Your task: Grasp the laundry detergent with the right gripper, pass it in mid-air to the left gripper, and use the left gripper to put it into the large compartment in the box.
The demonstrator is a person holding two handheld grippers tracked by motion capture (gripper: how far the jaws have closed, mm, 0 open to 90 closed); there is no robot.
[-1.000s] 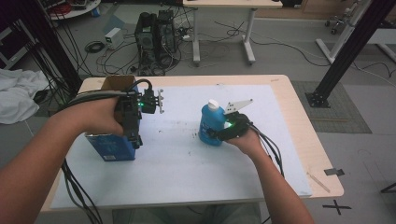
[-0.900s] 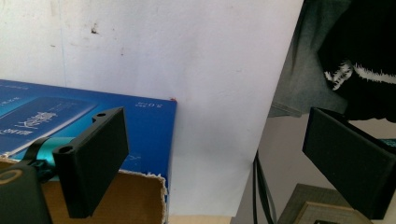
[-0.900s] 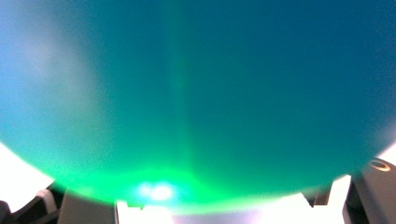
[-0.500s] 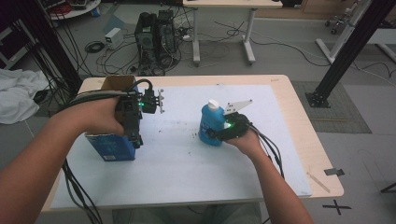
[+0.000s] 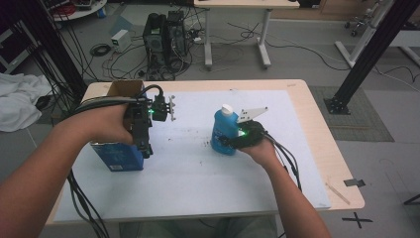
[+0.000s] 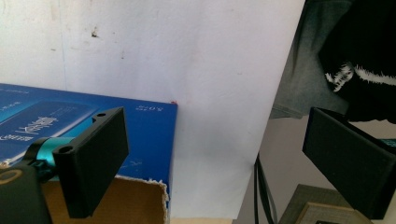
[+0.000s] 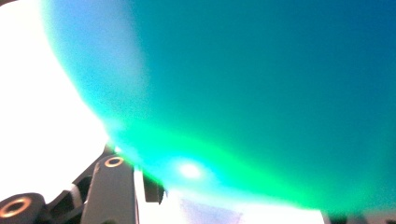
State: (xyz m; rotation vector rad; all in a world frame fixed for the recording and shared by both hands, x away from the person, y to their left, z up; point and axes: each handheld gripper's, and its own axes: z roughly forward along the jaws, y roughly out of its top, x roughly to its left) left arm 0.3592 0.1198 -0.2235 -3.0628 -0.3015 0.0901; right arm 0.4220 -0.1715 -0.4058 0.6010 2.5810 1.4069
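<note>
Rounded blue plastic bottle sits clamped in right gripper; left gripper fingers gape above cardboard box.

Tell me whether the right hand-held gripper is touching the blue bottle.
Touching. In the high view the right hand-held gripper is closed around the blue bottle; its own view has the bottle pressed right against the camera.

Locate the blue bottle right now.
High view: the blue bottle stands upright right of centre on the white mat, with the right tongs closed around its base.
</note>
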